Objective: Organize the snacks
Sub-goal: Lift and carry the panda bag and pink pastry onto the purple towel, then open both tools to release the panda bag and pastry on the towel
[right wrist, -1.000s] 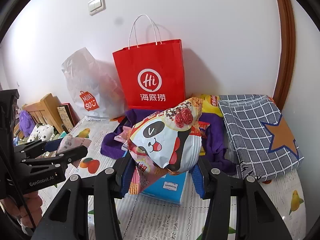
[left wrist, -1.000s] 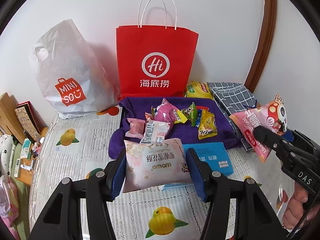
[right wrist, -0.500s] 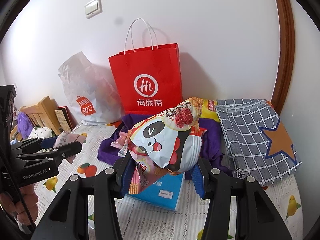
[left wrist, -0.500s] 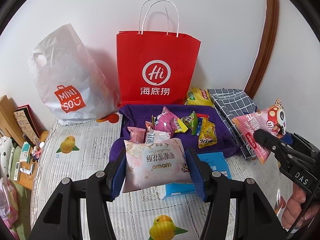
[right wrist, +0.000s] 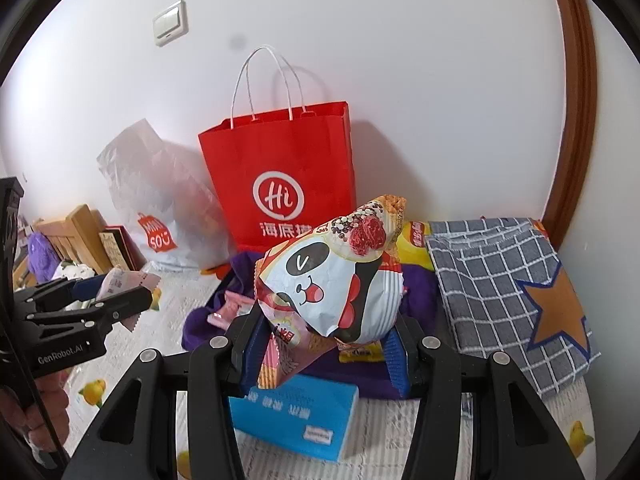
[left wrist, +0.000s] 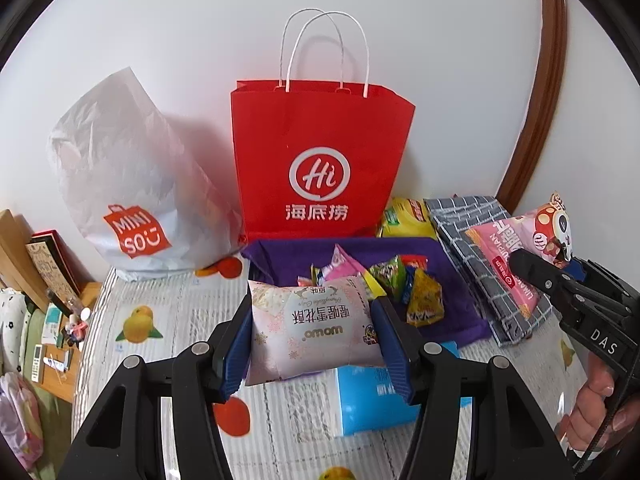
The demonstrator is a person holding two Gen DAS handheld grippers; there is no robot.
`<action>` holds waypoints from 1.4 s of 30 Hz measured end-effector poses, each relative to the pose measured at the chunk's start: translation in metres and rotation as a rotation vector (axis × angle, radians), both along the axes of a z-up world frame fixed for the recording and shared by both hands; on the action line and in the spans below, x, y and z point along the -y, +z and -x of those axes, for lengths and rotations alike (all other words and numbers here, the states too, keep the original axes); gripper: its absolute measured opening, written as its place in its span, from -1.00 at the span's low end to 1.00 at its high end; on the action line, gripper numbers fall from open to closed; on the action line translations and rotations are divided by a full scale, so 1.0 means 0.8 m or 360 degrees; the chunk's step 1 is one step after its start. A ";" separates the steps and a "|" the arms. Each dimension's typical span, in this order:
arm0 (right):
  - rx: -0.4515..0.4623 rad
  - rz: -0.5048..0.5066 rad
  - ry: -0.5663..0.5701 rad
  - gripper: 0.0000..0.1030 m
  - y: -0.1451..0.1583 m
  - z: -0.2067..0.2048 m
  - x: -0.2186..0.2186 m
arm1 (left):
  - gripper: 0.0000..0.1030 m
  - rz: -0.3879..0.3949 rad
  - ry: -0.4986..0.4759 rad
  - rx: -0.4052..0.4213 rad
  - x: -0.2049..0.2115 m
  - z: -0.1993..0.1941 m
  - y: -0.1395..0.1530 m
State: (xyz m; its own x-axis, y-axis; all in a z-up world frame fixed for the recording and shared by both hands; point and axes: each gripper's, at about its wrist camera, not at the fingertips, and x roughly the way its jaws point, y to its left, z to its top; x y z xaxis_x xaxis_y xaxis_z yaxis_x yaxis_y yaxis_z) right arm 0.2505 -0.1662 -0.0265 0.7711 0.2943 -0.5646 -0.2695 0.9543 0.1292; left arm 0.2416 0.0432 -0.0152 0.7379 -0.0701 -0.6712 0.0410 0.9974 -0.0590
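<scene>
While each tool (left wrist: 312,344) (right wrist: 320,350) clamps a snack pack, the red bag (left wrist: 320,160) stands beyond the purple cloth (left wrist: 452,280).

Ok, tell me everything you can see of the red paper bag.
The red paper bag stands upright against the white wall, mouth open at the top, with two white twisted-cord handles rising from its rim. Its front bears a white "Hi" circle logo above three Chinese characters. The paper looks stiff and creased at the sides. The white Miniso bag leans beside it; the purple cloth lies at its base.
</scene>
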 end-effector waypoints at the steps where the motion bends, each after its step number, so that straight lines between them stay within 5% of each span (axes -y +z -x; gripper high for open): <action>1: 0.0005 0.0000 -0.0002 -0.02 0.002 -0.005 -0.002 | 0.07 0.0001 0.0001 0.0001 -0.001 -0.003 0.001; 15: 0.0005 0.0034 -0.0034 -0.02 -0.002 -0.080 0.000 | 0.07 0.0015 0.0020 -0.0078 -0.012 -0.081 -0.016; 25: -0.0188 0.0079 -0.0042 -0.02 -0.053 -0.138 0.015 | 0.07 -0.0017 -0.0010 -0.0148 -0.004 -0.135 -0.053; 42: -0.0478 0.0121 0.0078 -0.01 -0.130 -0.179 0.003 | 0.08 0.0001 0.0032 -0.0238 -0.023 -0.154 -0.083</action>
State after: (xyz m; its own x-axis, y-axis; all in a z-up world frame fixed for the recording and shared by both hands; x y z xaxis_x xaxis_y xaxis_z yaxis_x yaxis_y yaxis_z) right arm 0.3934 -0.1687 -0.1307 0.5526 0.2752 -0.7867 -0.2758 0.9511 0.1390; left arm 0.3648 0.0613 -0.0820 0.6310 -0.0569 -0.7737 0.0120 0.9979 -0.0636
